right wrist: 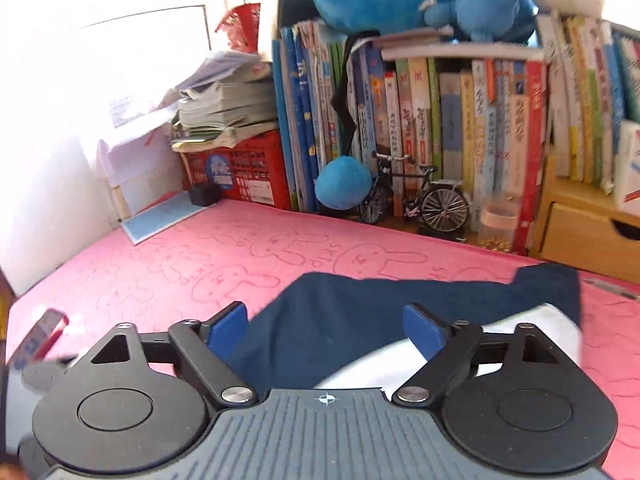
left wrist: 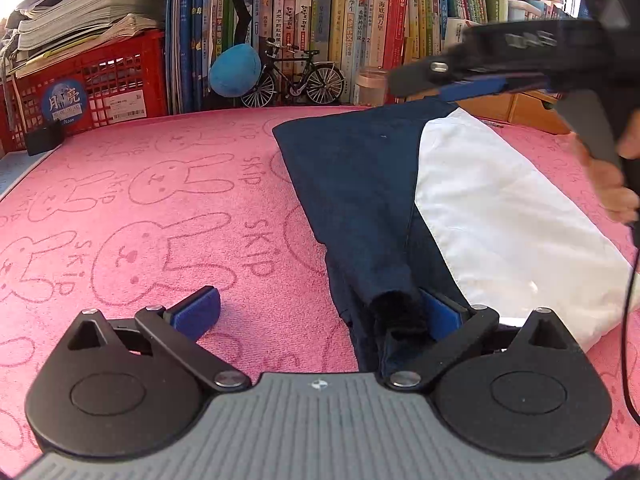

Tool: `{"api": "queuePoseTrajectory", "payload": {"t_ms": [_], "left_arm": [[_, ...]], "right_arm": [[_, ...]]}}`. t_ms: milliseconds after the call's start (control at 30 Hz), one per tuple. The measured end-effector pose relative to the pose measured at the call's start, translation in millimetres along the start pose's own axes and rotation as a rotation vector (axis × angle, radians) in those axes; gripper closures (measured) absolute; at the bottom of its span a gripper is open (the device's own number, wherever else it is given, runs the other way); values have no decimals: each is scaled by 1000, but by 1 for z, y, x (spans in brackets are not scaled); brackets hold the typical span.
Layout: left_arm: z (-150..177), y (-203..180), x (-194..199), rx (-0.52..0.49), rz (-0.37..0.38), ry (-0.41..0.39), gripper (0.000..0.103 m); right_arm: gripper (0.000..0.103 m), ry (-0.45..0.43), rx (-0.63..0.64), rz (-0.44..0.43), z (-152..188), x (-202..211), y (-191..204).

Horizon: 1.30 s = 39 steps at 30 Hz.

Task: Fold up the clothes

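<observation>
A navy and white garment (left wrist: 352, 184) lies on the pink bunny-print mat (left wrist: 140, 200), with its white panel (left wrist: 500, 220) toward the right. My left gripper (left wrist: 320, 308) is open low over the mat; a dark navy cuff (left wrist: 396, 312) rests between its fingers, against the right pad (left wrist: 440, 314). My right gripper (right wrist: 326, 320) is open and hovers above the navy part (right wrist: 340, 308) of the garment. In the left wrist view that right gripper (left wrist: 460, 76) hangs over the garment's far end, held by a person's hand (left wrist: 612, 184).
A bookshelf (left wrist: 340, 20) lines the back edge. In front of it stand a red crate (left wrist: 92, 84) stacked with papers, a blue plush ball (left wrist: 234, 70), a model bicycle (left wrist: 296, 76) and a small jar (left wrist: 372, 84). A wooden drawer unit (right wrist: 588, 236) sits at the back right.
</observation>
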<state>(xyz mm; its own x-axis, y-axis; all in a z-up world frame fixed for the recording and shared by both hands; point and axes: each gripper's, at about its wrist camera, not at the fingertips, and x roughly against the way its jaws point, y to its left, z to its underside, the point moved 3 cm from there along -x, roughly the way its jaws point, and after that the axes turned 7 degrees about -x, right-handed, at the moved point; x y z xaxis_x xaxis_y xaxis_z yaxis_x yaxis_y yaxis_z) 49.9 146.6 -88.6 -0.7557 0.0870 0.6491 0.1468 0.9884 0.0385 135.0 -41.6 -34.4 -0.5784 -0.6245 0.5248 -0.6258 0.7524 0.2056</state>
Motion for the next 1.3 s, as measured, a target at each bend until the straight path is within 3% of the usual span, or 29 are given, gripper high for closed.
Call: {"api": "queuePoseTrajectory", "payload": {"t_ms": [33, 167, 333, 500, 567, 733, 900, 1133, 1200, 1300], "left_arm": [[0, 0, 0, 0, 0, 0, 0], [0, 0, 0, -8, 0, 5, 0], [9, 3, 12, -22, -15, 20, 0], [18, 6, 23, -20, -37, 30, 0], [18, 4, 24, -16, -49, 30, 0], [18, 4, 26, -15, -51, 40, 0], [18, 4, 27, -15, -53, 49, 0], [16, 1, 35, -32, -66, 57, 0], [11, -6, 53, -96, -106, 45, 0], [2, -36, 82, -286, -103, -25, 0]], "right_arm": [[0, -1, 36, 6, 14, 23, -2], [0, 54, 129, 38, 80, 86, -8], [0, 152, 107, 219, 143, 102, -24], [0, 88, -33, 224, 150, 123, -43], [0, 45, 4, 199, 149, 126, -32], [0, 11, 141, 345, 142, 104, -11], [0, 15, 73, 351, 142, 106, -38], [0, -25, 334, 462, 149, 119, 1], [0, -38, 524, 469, 158, 126, 22], [0, 6, 813, 439, 179, 125, 51]]}}
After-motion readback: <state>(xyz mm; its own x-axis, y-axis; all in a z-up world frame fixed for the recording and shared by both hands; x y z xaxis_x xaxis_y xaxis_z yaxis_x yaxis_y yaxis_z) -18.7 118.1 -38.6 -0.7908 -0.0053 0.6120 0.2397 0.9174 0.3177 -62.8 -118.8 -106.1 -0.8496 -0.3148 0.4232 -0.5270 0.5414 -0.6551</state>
